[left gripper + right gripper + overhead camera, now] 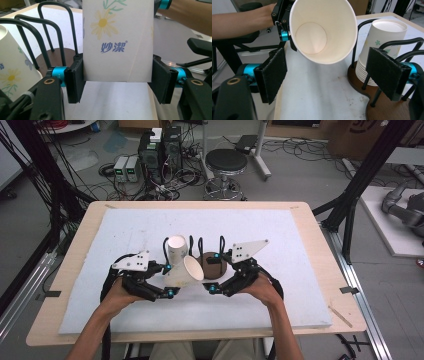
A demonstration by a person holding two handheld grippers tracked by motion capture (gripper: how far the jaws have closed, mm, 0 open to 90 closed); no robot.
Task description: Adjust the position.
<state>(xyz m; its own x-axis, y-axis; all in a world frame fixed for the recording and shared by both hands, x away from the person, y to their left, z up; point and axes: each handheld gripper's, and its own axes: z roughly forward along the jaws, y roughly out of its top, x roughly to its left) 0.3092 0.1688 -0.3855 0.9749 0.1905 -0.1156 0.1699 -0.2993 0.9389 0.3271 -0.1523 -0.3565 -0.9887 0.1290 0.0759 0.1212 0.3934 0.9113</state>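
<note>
White foam sheeting (125, 235) is seen covering most of a pale wooden table (320, 245), with bare wood left as a narrow border on every side and wide open stretches of sheet to the left, to the right and behind the work at the middle; cables, power boxes and a round black stool (226, 162) are ranged on the floor beyond the far edge. One paper cup (186, 272) is held off the surface near the centre of the sheet, tipped on its side with its mouth turned toward the right gripper (220, 277). Its base is clamped between the closed pads of the left gripper (167, 280), and the cup is shown as white, printed with a yellow daisy, green leaves and blue lettering, its inside plain. The right gripper's jaws are held wide apart, gripping nothing, just short of the cup's rim. One stack of matching cups (177, 250) is stood mouth down on a round brown wooden holder (215, 267), just behind the held cup, and is fenced by black wire hoops (200, 247), of which four can be counted from above. Two hands and two grippers are counted in all
</note>
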